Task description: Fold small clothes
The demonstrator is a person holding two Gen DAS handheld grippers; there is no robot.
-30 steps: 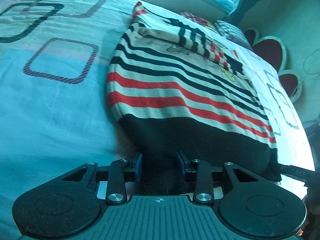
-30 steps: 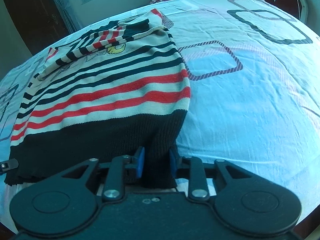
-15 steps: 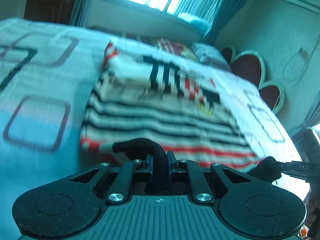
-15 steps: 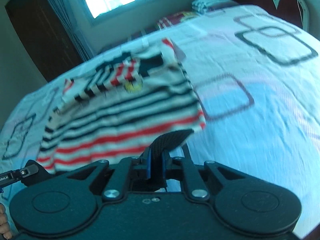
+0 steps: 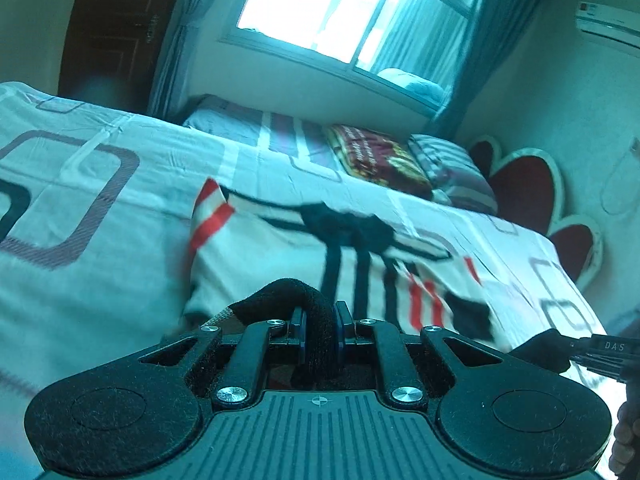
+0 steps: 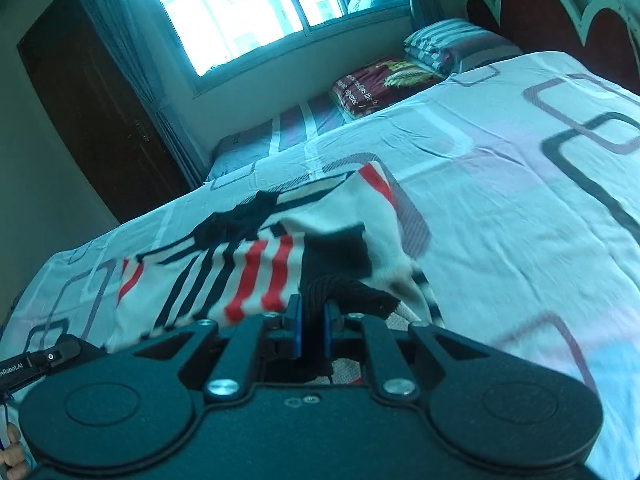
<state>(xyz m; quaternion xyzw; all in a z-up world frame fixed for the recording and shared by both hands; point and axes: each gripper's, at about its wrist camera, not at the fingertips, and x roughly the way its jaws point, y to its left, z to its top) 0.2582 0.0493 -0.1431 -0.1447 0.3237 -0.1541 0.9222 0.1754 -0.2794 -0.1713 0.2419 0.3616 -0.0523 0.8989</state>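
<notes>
The striped sweater's black hem is clamped by both closed grippers, left gripper and right gripper, so it can be folded forward.

The left tongs pinched the black hem of the striped sweater above the patterned bed sheet, while the right tongs gripped the hem's other corner at the frame's right edge.
</notes>
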